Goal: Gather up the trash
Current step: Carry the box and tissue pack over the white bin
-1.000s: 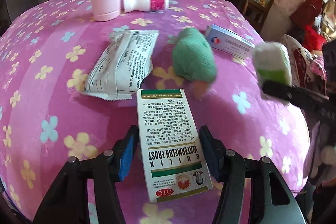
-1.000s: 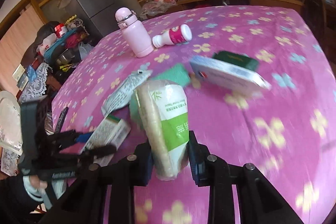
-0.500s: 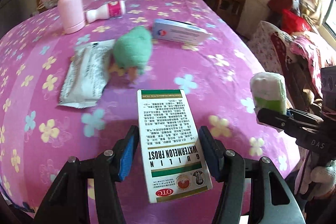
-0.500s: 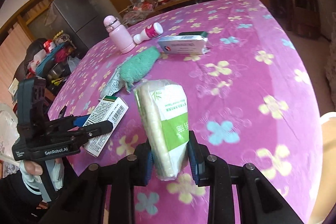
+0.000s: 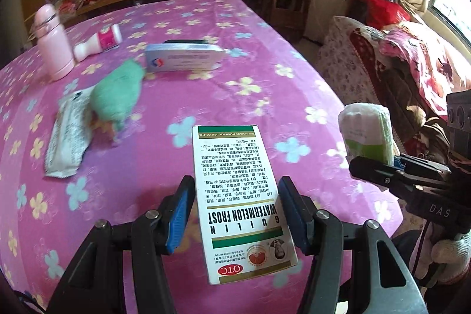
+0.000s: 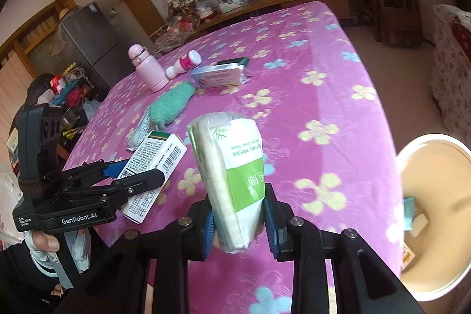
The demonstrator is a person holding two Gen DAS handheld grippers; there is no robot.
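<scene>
Left gripper (image 5: 235, 211) pinching medicine box (image 5: 235, 196), held above near edge of surface (image 5: 265, 49). Right gripper (image 6: 238, 222) clamped on tissue pack (image 6: 232, 175), also above near edge. Bin (image 6: 435, 196) just right of surface. Green cloth (image 5: 117, 93), wrapper (image 5: 67, 134), blue box (image 5: 182, 59), pink bottle (image 5: 54, 46) lie mid-surface.

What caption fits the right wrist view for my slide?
Right gripper carries a tissue pack toward the bin; left gripper holds a medicine box.
</scene>
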